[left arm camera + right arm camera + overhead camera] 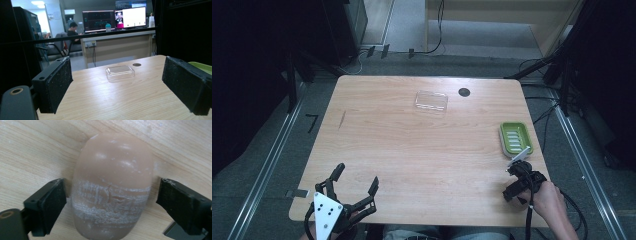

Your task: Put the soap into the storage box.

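At the near edge of the table (422, 165), the left gripper (354, 182) rests low at the person's left, its jaws spread wide and holding nothing; in the left gripper view the two black pads frame bare wood, which suggests this gripper is parked in a standby position. At the near right, the right gripper (518, 172) is held by a hand (548, 200) and points steeply down at the table. In the right gripper view, a pinkish-brown bar of soap (112, 192) with a scuffed, whitish band across its middle lies flat on the wood between the jaws. The jaws stand open slightly wider than the bar; a narrow gap shows on the left side and a somewhat larger one on the right, so neither pad presses the soap at this moment. The straddling position is consistent with a grasp about to be closed or just released; which of the two cannot be determined. Just beyond the right gripper, a green soap dish (515, 137) with a ribbed white insert sits near the right edge, a likely destination for the bar. Farther off, near the far edge, a clear plastic lid (431, 101) lies flat, with a dark round grommet (464, 92) just beside it.
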### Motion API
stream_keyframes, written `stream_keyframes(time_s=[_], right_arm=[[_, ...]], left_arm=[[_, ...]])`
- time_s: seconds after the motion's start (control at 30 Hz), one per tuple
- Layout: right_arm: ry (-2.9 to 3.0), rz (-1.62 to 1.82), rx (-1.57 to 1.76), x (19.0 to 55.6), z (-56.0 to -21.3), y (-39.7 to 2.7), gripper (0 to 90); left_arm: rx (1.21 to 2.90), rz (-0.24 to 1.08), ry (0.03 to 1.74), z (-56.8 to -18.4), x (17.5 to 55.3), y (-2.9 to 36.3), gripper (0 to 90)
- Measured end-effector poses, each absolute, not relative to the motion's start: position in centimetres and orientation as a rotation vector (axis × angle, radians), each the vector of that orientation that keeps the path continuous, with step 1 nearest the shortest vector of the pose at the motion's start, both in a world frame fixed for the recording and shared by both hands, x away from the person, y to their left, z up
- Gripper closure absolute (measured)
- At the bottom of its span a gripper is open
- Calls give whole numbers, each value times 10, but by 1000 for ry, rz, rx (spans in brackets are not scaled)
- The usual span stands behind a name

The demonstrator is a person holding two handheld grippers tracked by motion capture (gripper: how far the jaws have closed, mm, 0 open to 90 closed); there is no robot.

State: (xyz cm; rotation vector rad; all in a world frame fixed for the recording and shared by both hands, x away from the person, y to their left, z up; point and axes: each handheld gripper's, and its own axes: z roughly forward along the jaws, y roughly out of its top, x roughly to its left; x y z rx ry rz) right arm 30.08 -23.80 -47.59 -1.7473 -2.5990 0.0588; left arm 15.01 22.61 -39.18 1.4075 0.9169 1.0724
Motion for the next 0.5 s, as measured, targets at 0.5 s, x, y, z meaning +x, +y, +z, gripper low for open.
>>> stream_keyframes(time_s=[0.5], right_arm=[[-2624, 10, -1731, 298, -473, -236, 294]], left_arm=[[1414, 1075, 910, -392, 150, 225, 99]])
